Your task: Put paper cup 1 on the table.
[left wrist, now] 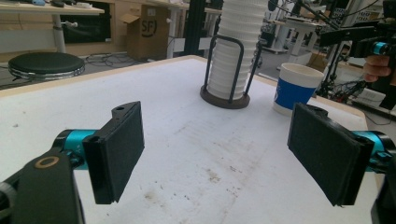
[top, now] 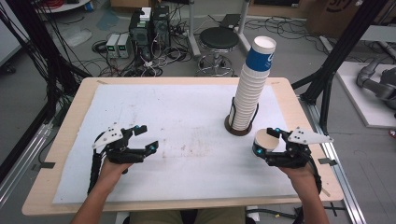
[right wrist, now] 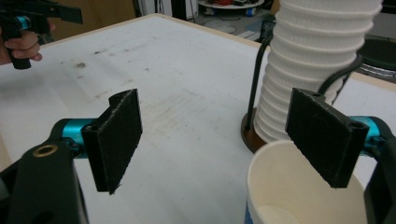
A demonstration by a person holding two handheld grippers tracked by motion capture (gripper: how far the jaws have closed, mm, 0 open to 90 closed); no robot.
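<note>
A tall stack of white paper cups stands in a dark wire holder at the back right of the white mat; its top cup has a blue band. The stack rises ahead of both grippers. A single blue-and-white cup stands upright on the mat in front of the holder. My right gripper hovers over it, open, with the cup's mouth below its right jaw. My left gripper is open over the mat's left side, holding nothing.
The white mat covers most of the wooden table. A black stool, computer boxes and cables sit on the floor behind the table. Black frame posts stand at the right.
</note>
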